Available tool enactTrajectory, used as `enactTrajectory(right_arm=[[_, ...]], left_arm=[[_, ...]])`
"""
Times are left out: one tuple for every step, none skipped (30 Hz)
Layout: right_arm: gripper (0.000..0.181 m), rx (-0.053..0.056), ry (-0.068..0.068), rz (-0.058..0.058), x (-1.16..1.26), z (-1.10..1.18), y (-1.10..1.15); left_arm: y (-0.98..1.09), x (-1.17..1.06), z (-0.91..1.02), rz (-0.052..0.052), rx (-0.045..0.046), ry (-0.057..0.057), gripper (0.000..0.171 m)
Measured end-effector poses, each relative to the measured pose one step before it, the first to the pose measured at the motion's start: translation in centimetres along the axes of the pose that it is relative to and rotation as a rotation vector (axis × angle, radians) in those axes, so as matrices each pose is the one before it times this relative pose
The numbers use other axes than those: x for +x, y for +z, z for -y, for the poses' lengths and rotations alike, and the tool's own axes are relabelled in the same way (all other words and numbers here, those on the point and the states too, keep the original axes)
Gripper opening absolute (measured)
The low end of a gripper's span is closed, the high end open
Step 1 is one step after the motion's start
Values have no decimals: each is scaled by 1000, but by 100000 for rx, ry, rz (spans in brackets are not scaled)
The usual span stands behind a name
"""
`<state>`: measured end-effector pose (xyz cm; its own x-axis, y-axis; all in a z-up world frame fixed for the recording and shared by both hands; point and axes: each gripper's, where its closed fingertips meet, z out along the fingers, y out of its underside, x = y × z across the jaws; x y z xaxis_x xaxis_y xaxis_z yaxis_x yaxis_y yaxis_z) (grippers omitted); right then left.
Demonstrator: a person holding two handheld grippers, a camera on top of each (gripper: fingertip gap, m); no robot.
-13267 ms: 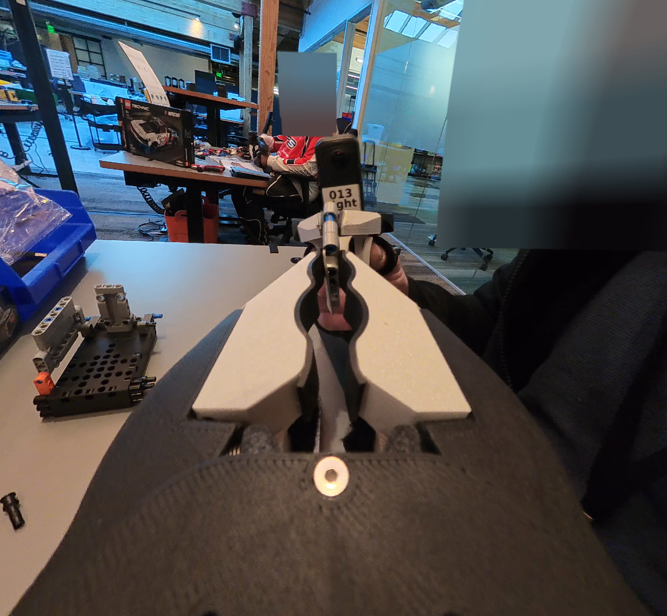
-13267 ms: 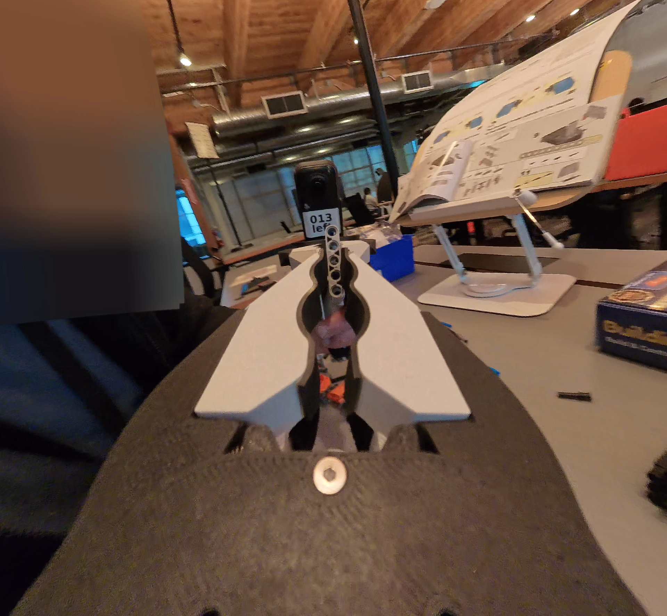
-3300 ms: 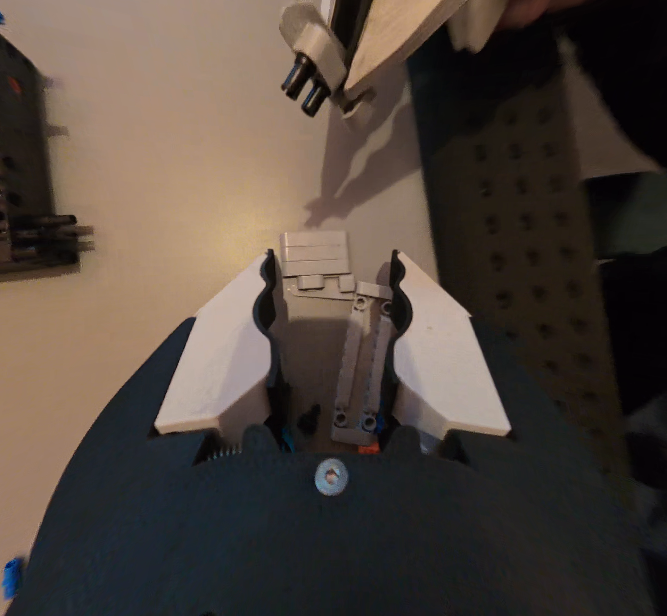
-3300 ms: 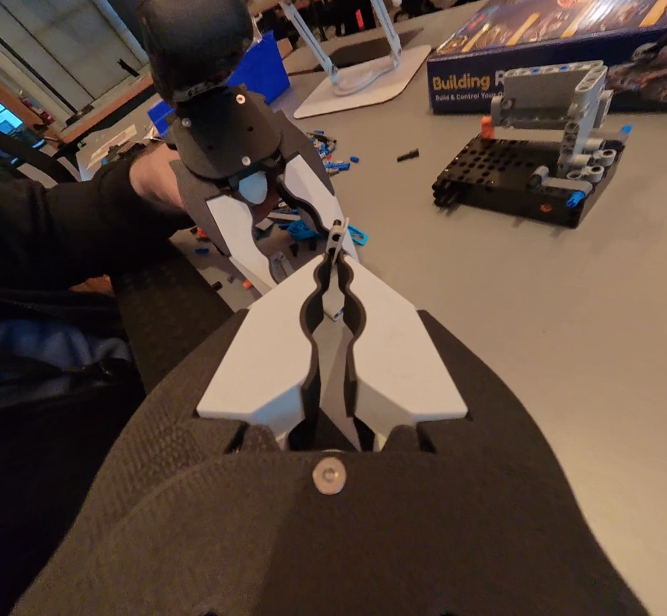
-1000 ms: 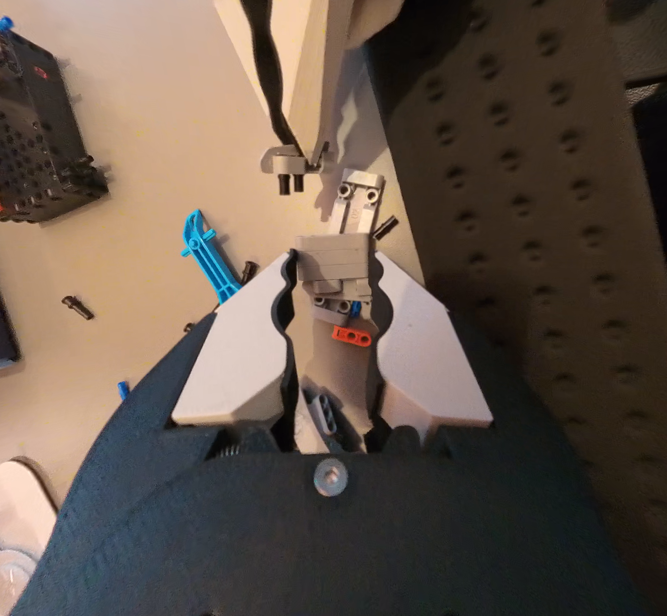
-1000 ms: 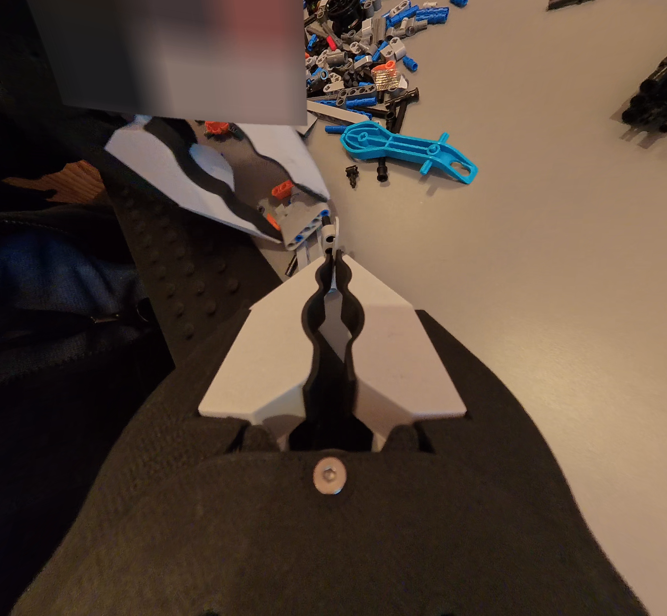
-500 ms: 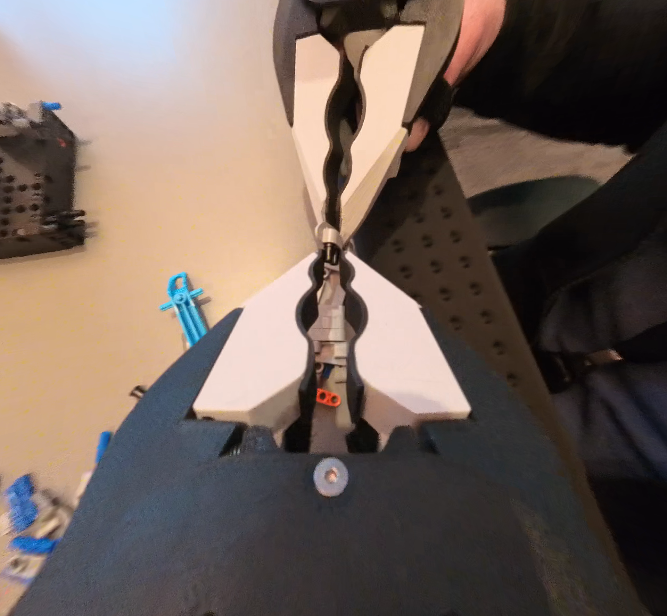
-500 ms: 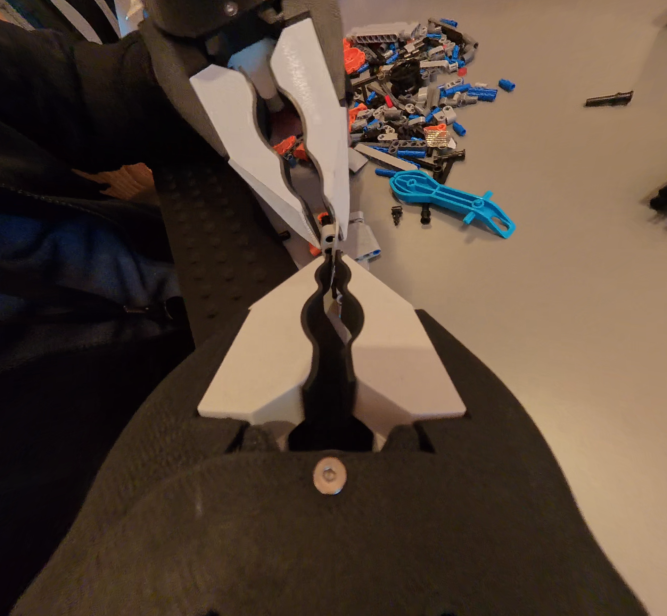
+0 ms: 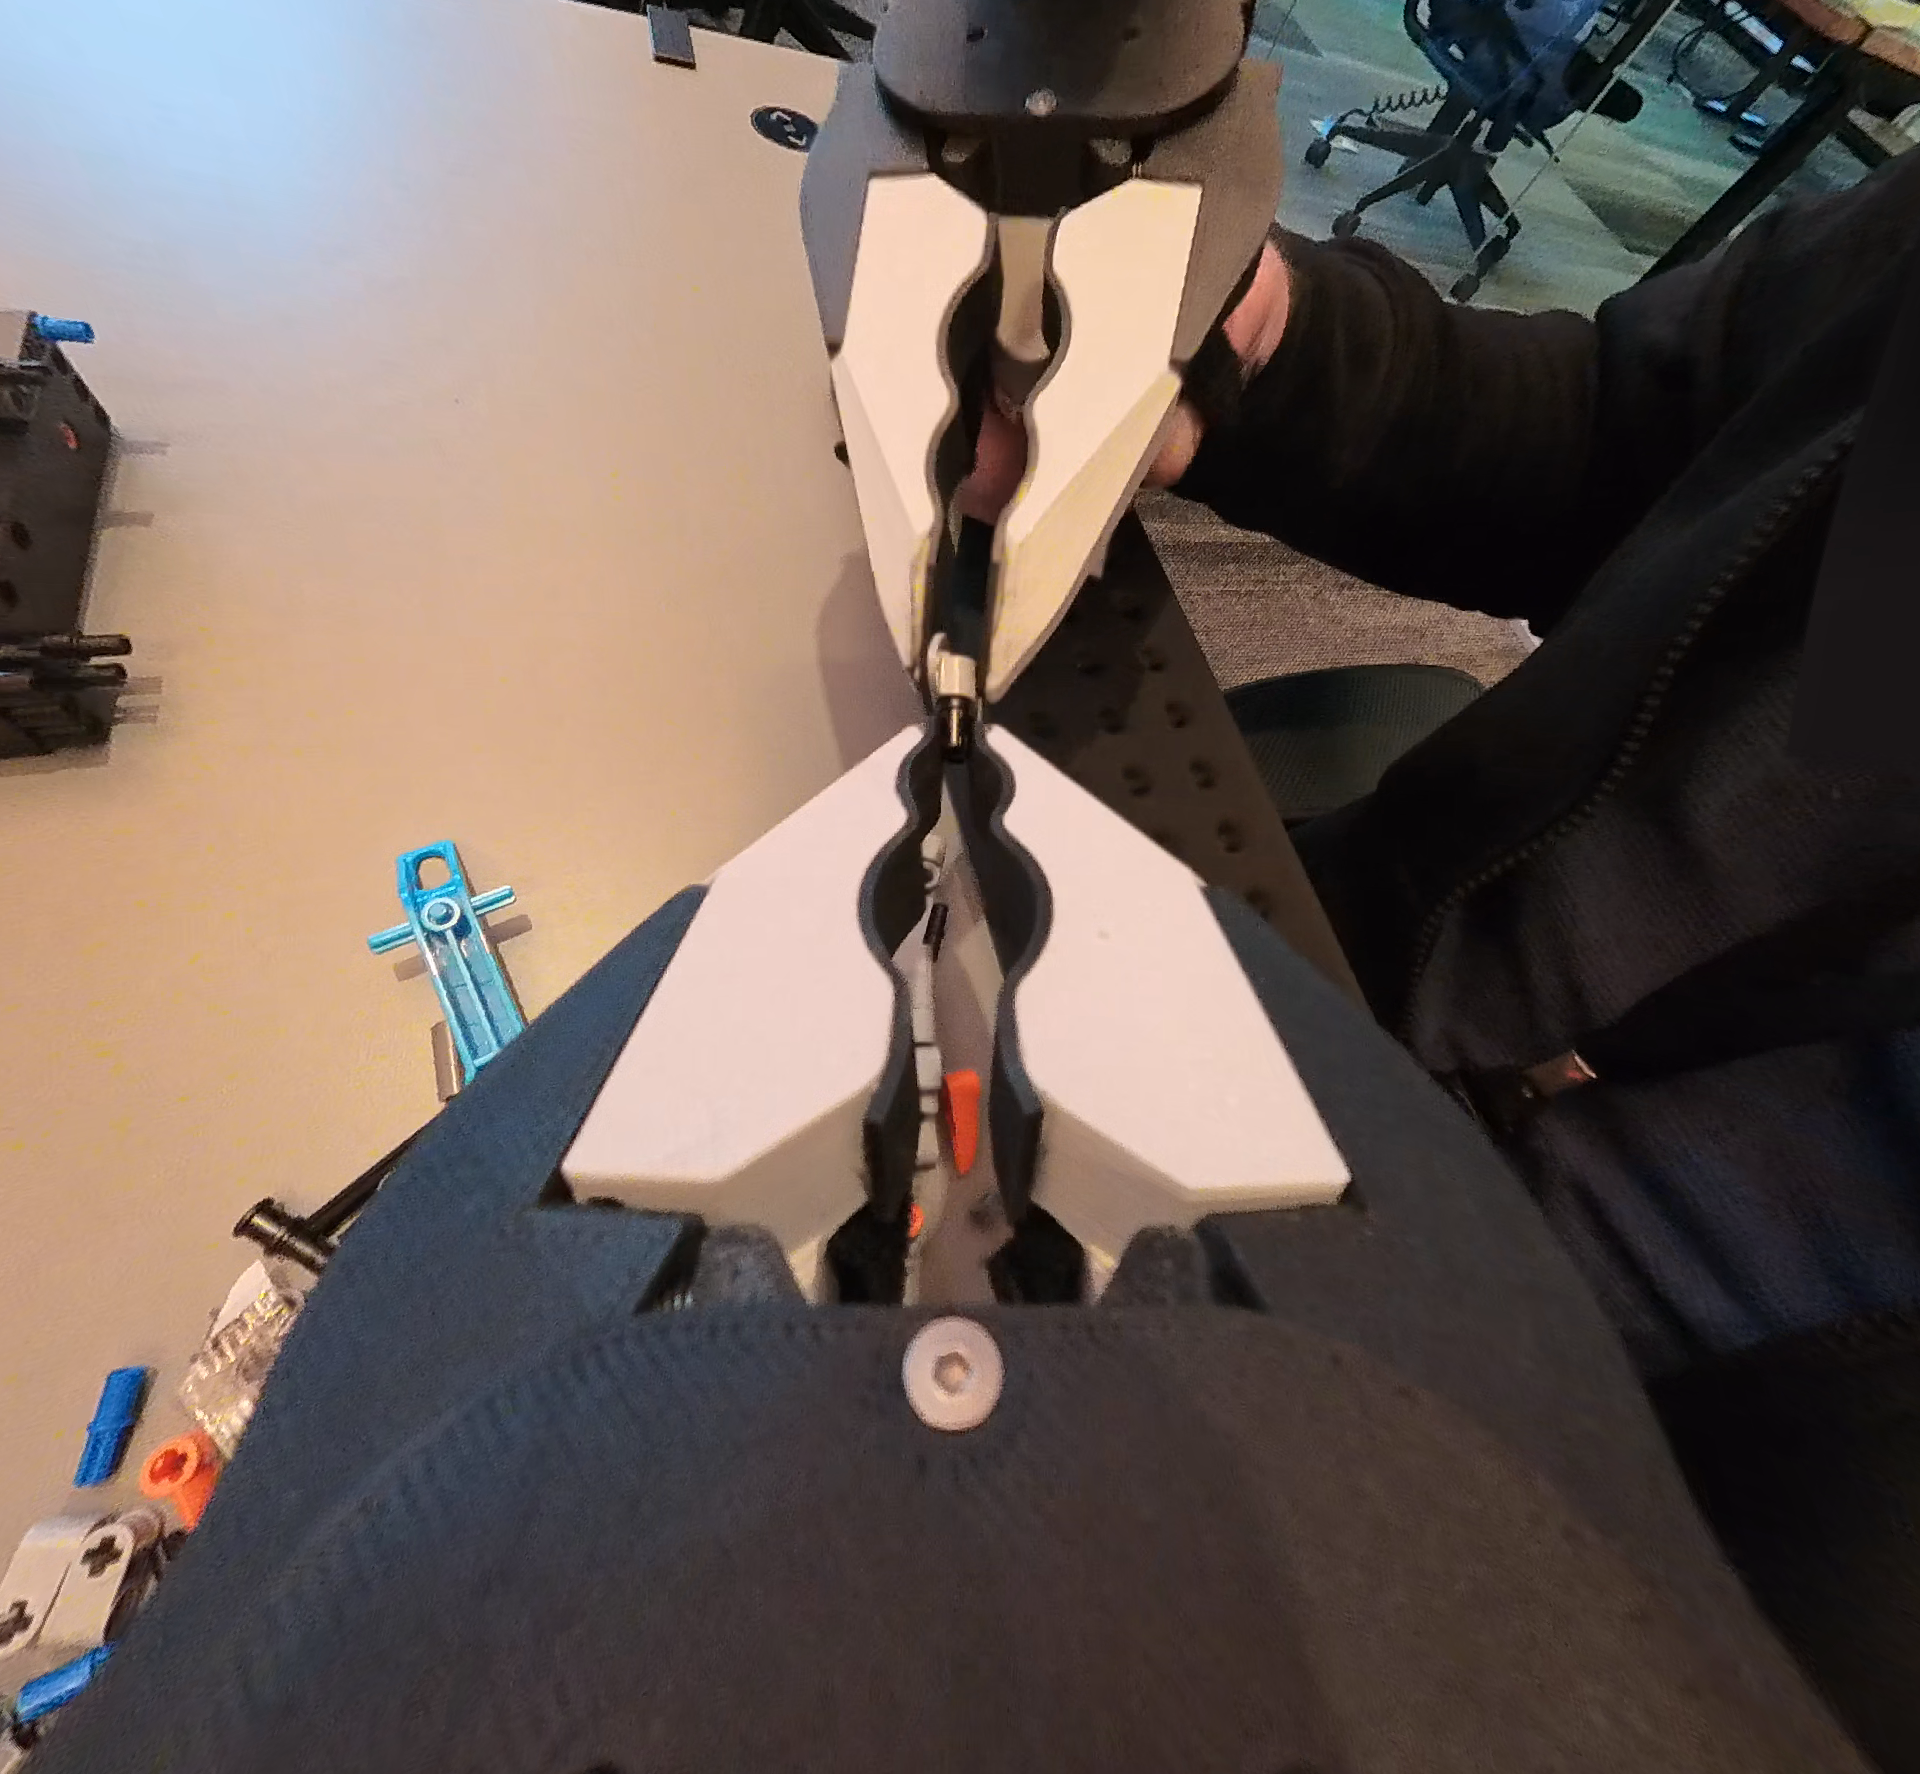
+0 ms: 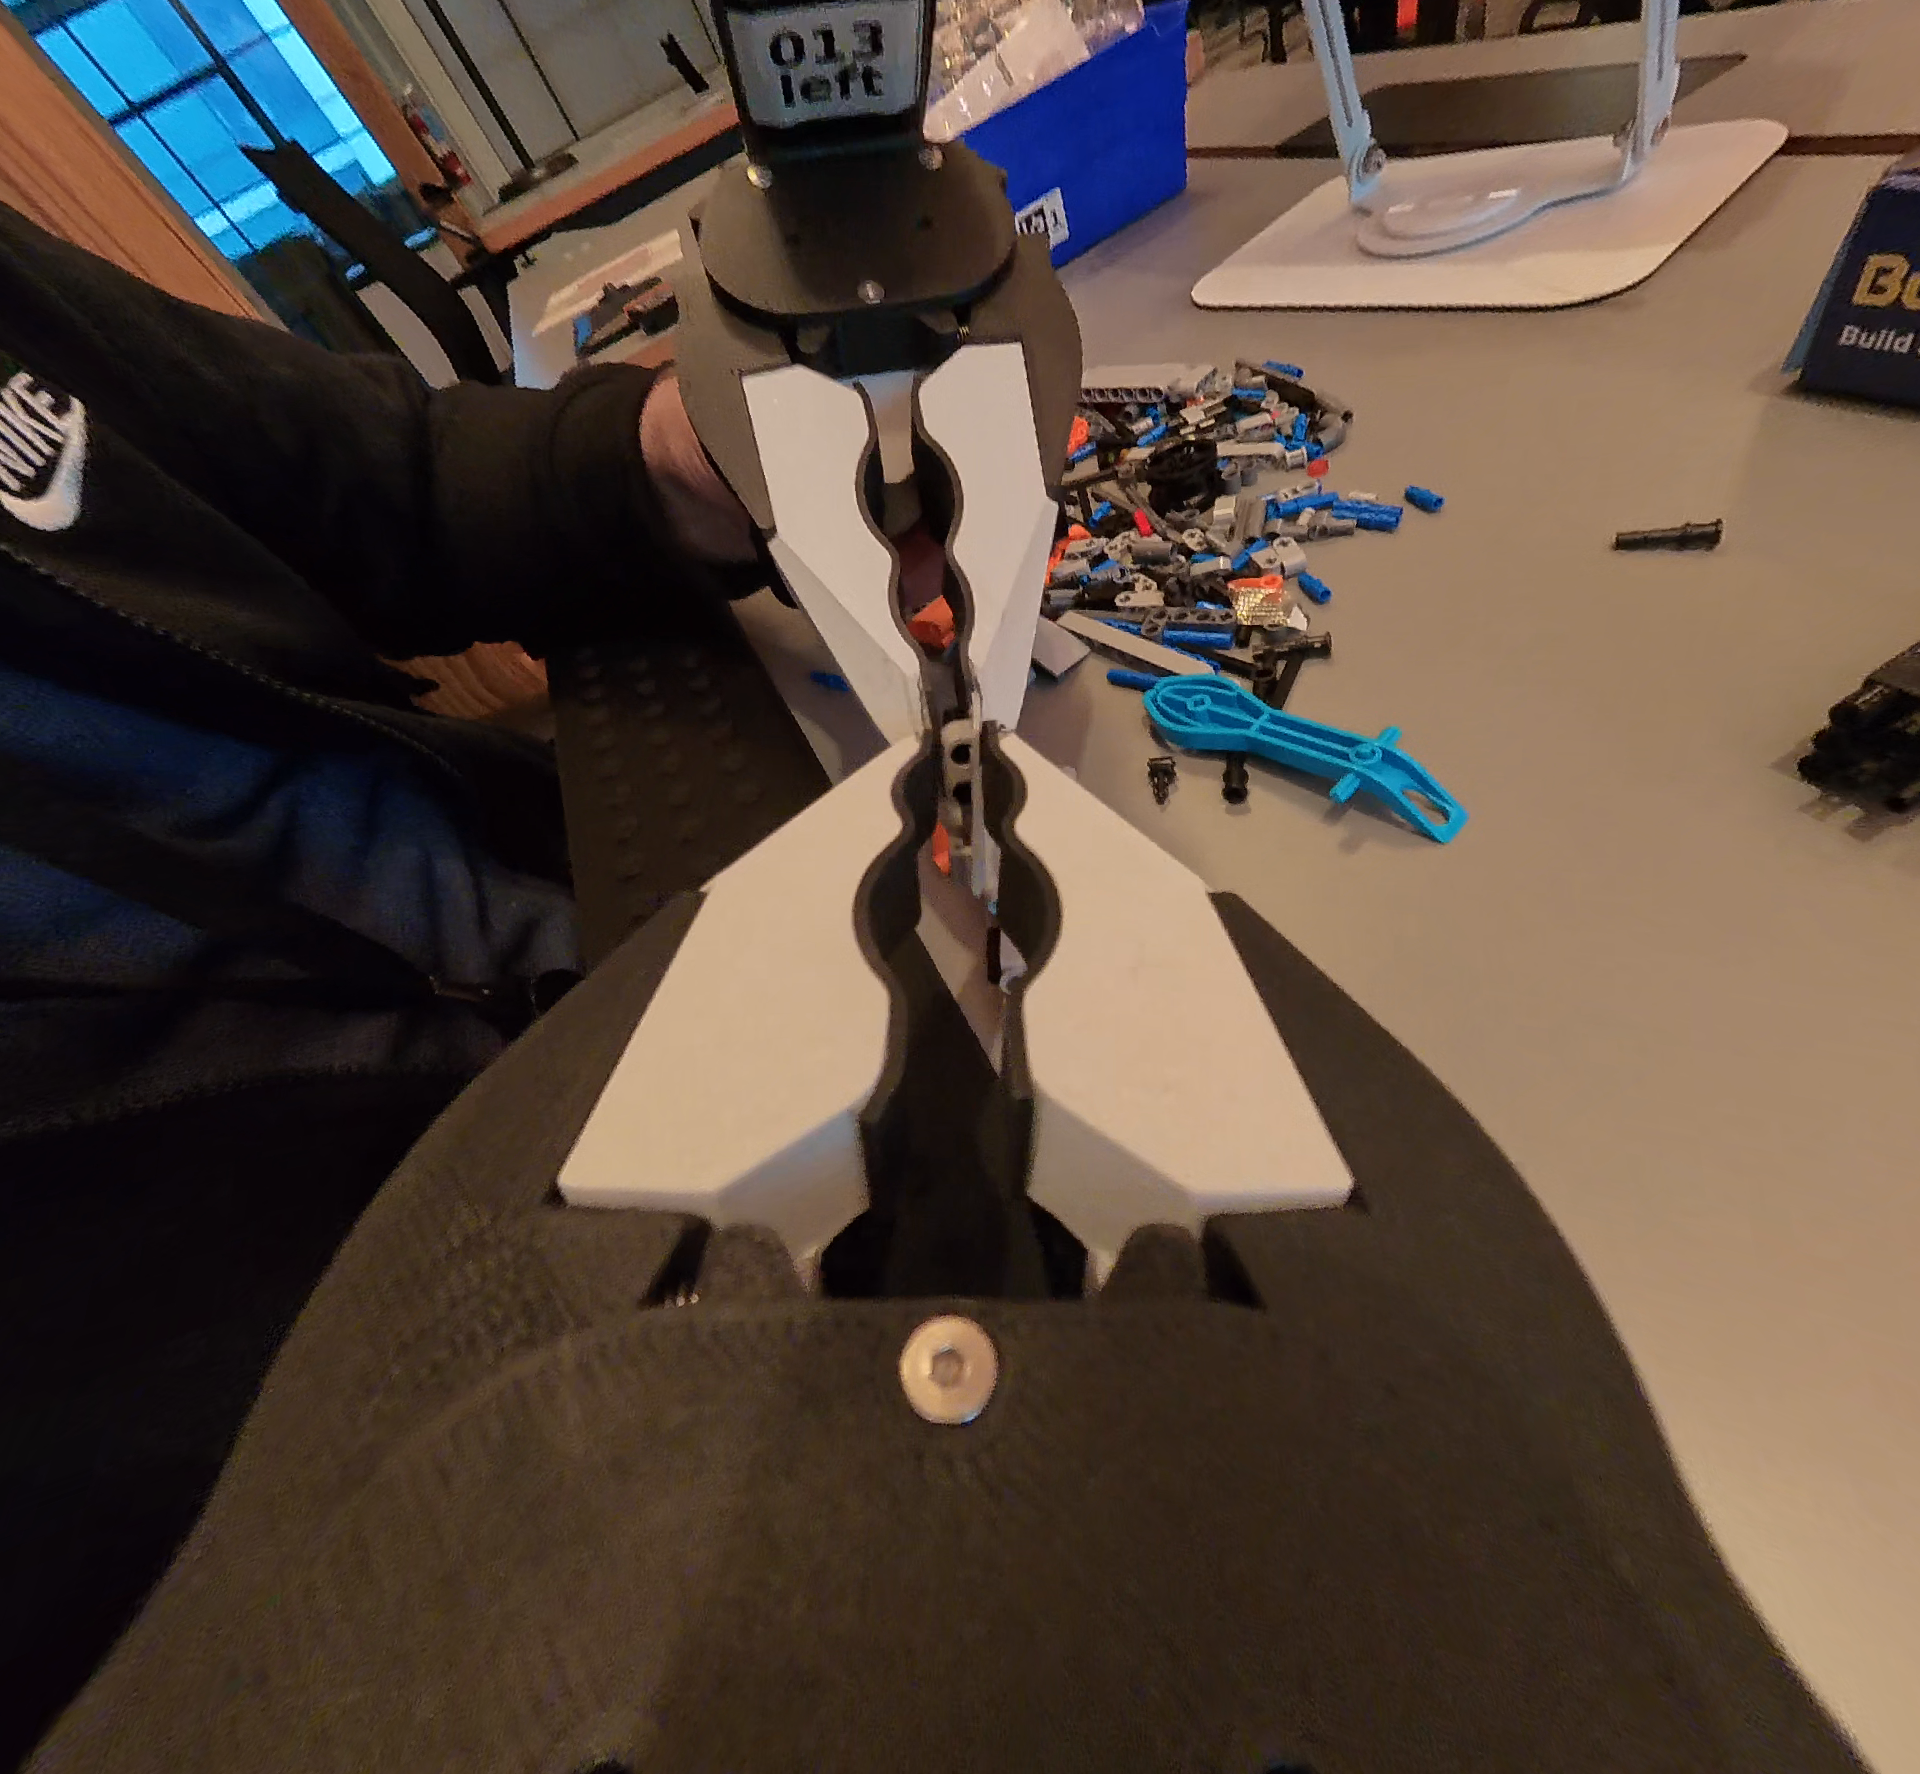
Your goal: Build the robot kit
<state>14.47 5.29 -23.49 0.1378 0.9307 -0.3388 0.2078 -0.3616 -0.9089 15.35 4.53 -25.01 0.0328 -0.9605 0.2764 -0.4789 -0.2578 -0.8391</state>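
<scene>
The left hand-held gripper and right hand-held gripper meet tip to tip at frame centre above the table. The right is clamped on a small grey connector with a black pin pointing straight at the left, which is closed on a grey beam assembly. Half a second ago they stood much the same; a second ago they were apart, the left open over the table.

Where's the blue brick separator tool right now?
The blue brick separator lies flat on the grey table, right of both gripper tips in the right wrist view, just beside the loose parts pile.
</scene>
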Motion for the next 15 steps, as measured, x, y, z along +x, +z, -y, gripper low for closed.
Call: enactTrajectory(right_arm=[[5,-843,6,-439,42,-122,114],[5,103,-21,-304,26,28,43],[5,364,94,6,-8,56,4],[5,618,485,57,16,88,-31],[5,147,374,146,-3,-4,-19],[5,-563,194,328,-28,-110,3],[5,-422,-174,26,-3,-63,11],[5,275,-610,-448,22,42,-56],[5,750,-293,-1102,139,80,-73],[4,1246,881,-1384,283,112,-146],[4,2021,1872,-553,275,215,-255],[4,1741,2192,1045,108,214,-265],[4,470,1389,906,74,56,-130],[4,-576,708,191,86,-68,46],[4,-1391,-62,-59,15,-187,177]], left_arm=[[38,-55,-41,452,-194,192,0],[-48,-12,2,-348,353,-391,0],[-50,26,62,-904,858,-1163,1],[-19,-8,118,-417,1299,-789,0],[33,10,-12,-467,250,-335,0],[39,22,-107,-102,-582,240,1],[37,-3,-17,287,52,208,1],[21,-18,65,306,624,-408,1],[-100,-131,42,1488,-110,925,2],[-290,-64,-65,1375,-1692,2338,10],[-349,-110,-401,1447,-4223,1312,24],[-234,-422,-890,3280,-7021,889,42],[-25,-423,-1174,3121,-7903,1574,54],[120,-448,-918,3482,-5746,1976,60],[323,-327,-759,3379,-4921,2579,64]])
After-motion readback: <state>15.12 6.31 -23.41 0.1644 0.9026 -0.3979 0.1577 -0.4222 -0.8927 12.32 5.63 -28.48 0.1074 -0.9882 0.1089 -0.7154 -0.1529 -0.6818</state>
